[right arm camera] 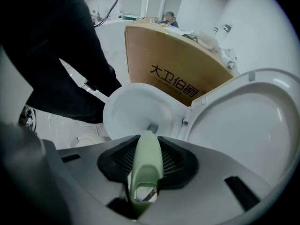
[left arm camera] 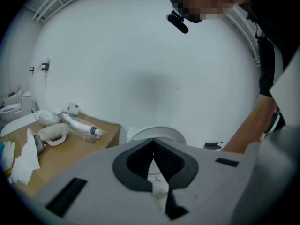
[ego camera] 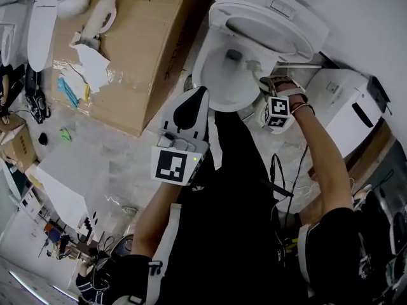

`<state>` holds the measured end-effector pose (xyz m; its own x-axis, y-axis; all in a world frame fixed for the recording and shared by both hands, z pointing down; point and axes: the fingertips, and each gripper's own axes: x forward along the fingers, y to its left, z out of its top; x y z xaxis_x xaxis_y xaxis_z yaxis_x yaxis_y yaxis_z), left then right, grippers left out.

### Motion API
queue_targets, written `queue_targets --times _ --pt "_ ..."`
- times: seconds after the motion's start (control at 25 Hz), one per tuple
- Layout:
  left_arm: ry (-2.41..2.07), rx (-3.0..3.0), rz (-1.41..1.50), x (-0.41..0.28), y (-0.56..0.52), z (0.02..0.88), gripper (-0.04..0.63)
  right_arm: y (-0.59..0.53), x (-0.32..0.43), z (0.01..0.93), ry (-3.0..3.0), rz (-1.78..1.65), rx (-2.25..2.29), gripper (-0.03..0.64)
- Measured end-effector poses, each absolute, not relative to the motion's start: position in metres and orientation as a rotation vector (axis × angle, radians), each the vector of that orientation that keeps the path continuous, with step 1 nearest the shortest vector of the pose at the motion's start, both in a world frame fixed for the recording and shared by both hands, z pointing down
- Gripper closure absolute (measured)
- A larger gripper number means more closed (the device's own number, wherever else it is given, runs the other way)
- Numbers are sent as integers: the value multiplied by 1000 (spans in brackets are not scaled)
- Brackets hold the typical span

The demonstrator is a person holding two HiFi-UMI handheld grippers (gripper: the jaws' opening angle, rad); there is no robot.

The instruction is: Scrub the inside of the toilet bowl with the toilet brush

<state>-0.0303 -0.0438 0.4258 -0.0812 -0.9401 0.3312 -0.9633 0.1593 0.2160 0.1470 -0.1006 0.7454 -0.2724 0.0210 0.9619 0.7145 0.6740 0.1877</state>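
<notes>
Toilet brush [right arm camera: 146, 165] is over on the right, so I'm getting to it last. Cardboard box [ego camera: 127, 49] is sitting on the floor just left of the toilet bowl [ego camera: 213, 91]. I'm holding the left gripper [ego camera: 194, 100] at the bowl's near rim, tongs pressed together with nothing in them. Right gripper [ego camera: 272, 91] is hanging over the bowl's right edge, tongs pinching the brush's pale green handle, which is running down into the bowl. Raised seat [ego camera: 280, 24] is standing open behind it.
</notes>
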Motion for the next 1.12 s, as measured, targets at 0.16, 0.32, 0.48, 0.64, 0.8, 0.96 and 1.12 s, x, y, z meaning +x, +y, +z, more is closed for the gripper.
queue_targets --times 0.16,0.32,0.48,0.64,0.8,0.96,1.12 --pt "-2029 1747 91 -38 -39 434 588 -97 138 749 -1633 -943 -764 495" --pt "-2042 1724 80 -45 -34 437 588 -93 128 753 -1529 -1090 -899 495" --pt "-2060 1699 58 -52 -28 438 588 -91 114 753 -1465 -1174 -974 495" --pt "-2079 1663 18 -58 -19 435 588 -91 94 751 -1416 -1249 -1031 495" --pt "-2097 1640 6 -70 -7 432 588 -88 72 747 -1373 -1294 -1071 495" --pt "-2132 1589 -16 -83 9 432 588 -77 54 745 -1354 -1343 -1125 495" --pt "-2157 1542 -34 -92 23 433 588 -63 36 742 -1325 -1416 -1179 495"
